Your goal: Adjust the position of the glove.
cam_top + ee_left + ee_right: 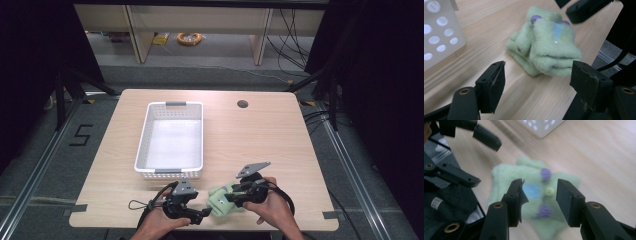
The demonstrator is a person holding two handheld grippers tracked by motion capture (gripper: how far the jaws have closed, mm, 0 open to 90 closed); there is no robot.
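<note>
A: Starting nearest the person, what are the 2 tongs doing?

B: The left tongs [204,214] sit low at the desk's [280,140] near edge, jaws spread wide with nothing between them, aimed at the green fuzzy mittens [546,47]. The right tongs [539,202] hover just over the same mittens, jaws parted on either side of the purple and yellow dots, not yet pinching the fabric as far as the blurred frame shows.

A: And the mittens themselves?

B: They lie stacked flat on the desk near the front edge, between the 2 tongs [222,200].

A: Anything farther back?

B: The white basket [170,175] stands just behind, and its floor looks bare.

A: So how far along is it?

B: Early, I judge. Nothing is lifted; the grasp, the carry and the drop into the basket all remain.
</note>
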